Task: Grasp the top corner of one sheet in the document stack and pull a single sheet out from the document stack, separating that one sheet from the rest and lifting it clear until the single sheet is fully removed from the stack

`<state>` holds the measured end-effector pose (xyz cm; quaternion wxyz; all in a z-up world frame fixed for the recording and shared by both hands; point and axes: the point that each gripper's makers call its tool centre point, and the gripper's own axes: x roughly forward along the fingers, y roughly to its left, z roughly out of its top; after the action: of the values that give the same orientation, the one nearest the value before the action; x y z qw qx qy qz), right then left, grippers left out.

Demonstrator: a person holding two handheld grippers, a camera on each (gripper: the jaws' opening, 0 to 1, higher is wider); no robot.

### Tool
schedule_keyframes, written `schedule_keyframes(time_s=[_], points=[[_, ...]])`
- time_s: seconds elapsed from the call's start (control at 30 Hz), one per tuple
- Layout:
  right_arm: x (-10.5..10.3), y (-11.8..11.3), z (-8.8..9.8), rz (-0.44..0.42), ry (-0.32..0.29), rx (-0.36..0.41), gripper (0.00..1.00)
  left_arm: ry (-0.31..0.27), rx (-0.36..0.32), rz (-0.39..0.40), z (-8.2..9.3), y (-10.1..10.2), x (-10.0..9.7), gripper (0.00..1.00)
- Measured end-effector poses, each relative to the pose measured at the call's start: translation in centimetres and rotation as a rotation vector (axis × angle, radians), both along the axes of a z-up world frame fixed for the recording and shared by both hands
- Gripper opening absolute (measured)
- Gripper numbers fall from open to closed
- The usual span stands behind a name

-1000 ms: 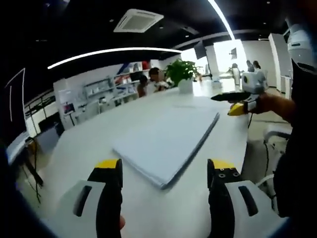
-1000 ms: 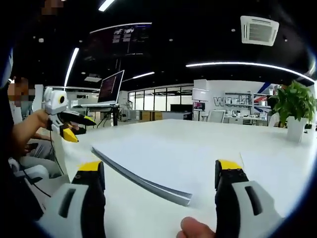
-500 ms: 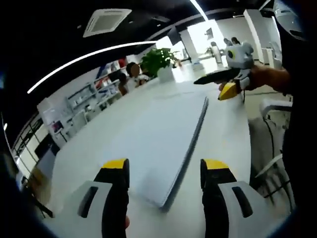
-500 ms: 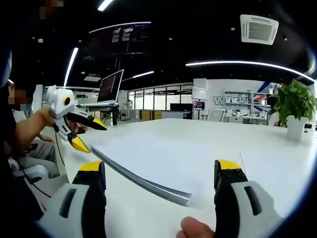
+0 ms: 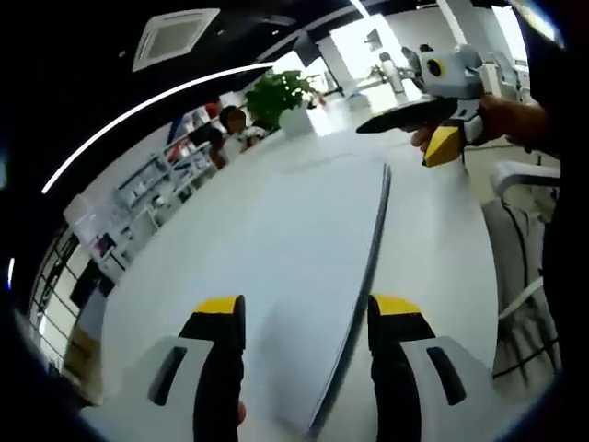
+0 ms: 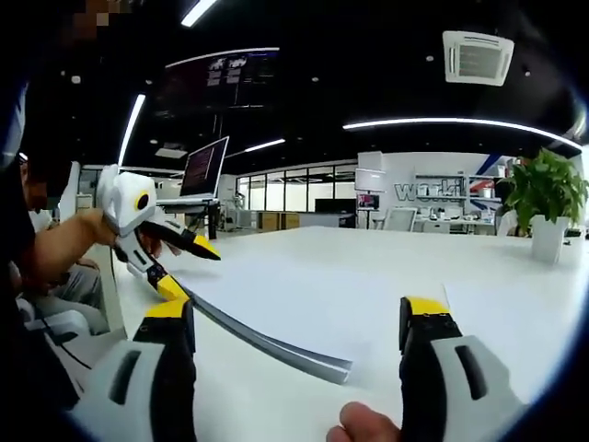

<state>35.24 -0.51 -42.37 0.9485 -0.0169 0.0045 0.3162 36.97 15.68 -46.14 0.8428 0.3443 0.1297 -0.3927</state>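
With the document stack (image 5: 304, 249) lying flat on the white worktop (image 6: 368, 267), the left gripper (image 6: 179, 262), fingers wide, is closing on its near corner while the right gripper (image 6: 294, 336) is hovering open, a single sheet seemingly next to be pinched.

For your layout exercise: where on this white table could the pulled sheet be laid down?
Bare white table lies between the thick stack of white paper and the potted green plant. A second strip runs along the stack's edge. It is crowded at the stack's corner, where the left gripper hovers open.
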Motion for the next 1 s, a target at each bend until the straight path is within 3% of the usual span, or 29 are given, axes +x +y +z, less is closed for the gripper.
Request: schedule_keyframes(time_s=[0.1,0.37,0.87,1.0], points=[[0.1,-0.2,0.1,-0.004,0.003,0.014,0.90,0.022,-0.006,-0.018,-0.4,-0.5,-0.4,0.40],[0.5,-0.4,0.0,-0.008,0.001,0.018,0.90,0.063,0.007,-0.060,-1.2,-1.2,-1.1,0.26],[0.1,-0.1,-0.4,0.008,0.001,-0.013,0.89,0.036,-0.007,-0.045,-1.3,-1.3,-1.2,0.23],[0.1,-0.1,-0.4,0.012,0.009,-0.009,0.89,0.091,-0.049,-0.066,-1.4,-1.4,-1.4,0.26]])
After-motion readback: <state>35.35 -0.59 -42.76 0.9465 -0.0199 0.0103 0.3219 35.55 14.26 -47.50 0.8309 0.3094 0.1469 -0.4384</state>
